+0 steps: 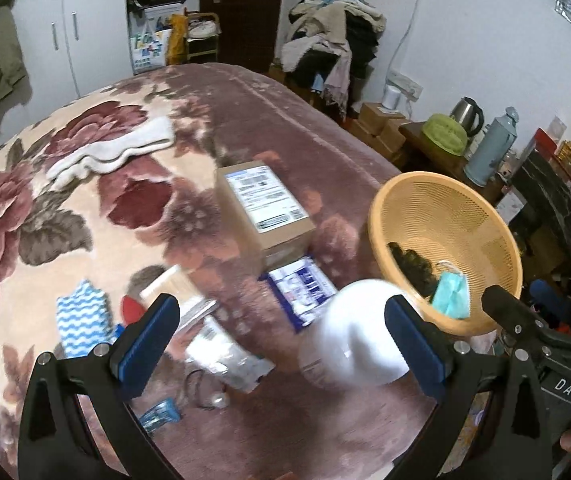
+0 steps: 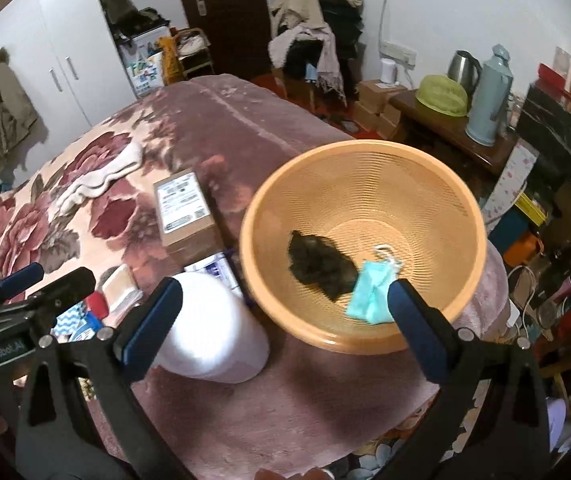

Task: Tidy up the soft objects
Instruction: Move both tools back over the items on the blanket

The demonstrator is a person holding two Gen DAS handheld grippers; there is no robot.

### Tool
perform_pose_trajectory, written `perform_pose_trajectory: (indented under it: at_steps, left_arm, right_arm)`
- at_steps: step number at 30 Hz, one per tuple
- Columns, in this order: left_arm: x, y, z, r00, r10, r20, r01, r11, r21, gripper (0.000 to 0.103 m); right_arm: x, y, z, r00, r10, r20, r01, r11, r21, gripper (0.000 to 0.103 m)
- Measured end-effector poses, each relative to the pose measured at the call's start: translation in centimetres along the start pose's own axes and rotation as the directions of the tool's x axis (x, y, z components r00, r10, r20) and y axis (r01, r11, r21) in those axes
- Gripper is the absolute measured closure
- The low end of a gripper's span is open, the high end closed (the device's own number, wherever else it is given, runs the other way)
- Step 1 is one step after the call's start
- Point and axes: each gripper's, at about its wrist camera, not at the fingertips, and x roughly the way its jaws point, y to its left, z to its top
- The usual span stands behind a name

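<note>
Socks (image 1: 109, 150), white and limp, lie on the bed (image 1: 245, 100) at ten o'clock; I'd pinch them mid-fold. Both my left gripper (image 1: 281, 344) and right gripper (image 2: 285, 316) hang spread, empty, near the basket (image 2: 425, 160).

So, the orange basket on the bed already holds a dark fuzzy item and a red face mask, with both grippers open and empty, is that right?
Nearly. The face mask in the orange basket is teal blue, not red, as the right wrist view shows. The rest holds: a dark fuzzy item lies beside it, and the left gripper and right gripper are both open and empty.
</note>
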Motion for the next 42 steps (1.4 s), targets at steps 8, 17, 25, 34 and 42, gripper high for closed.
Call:
perform_pose_trajectory:
  at_steps: [8,17,25,34,42]
  left_arm:
    - [-4.2,6.4,-3.3,0.996,0.094,0.010,-0.092,0.992,-0.085,0.000]
    - [-8.0,13.9,-6.6,0.988,0.153,-0.014,-0.153,0.969,-0.192,0.000]
    - [-6.0,17.1,-9.8,0.994,0.096,-0.046,-0.104,0.966,-0.235,0.000]
    - [-1.3,21.9,-13.0,0.990,0.097,-0.098,-0.118,0.964,-0.237,0.001]
    - [2.9,25.3,-14.9,0.981,0.113,-0.157,-0.148,0.960,-0.239,0.001]
  right_arm:
    - [-1.3,5.1,-1.1,0.997,0.079,0.002,-0.078,0.992,-0.098,0.000]
    - [-2.8,11.8,-3.4,0.981,0.189,-0.036,-0.192,0.955,-0.225,0.000]
    - [-1.9,15.1,-6.6,0.979,0.185,-0.088,-0.202,0.939,-0.279,0.000]
    - [4.2,19.8,-8.9,0.969,0.151,-0.194,-0.207,0.927,-0.313,0.000]
    - [9.7,21.9,-10.6,0.957,0.119,-0.266,-0.211,0.913,-0.349,0.000]
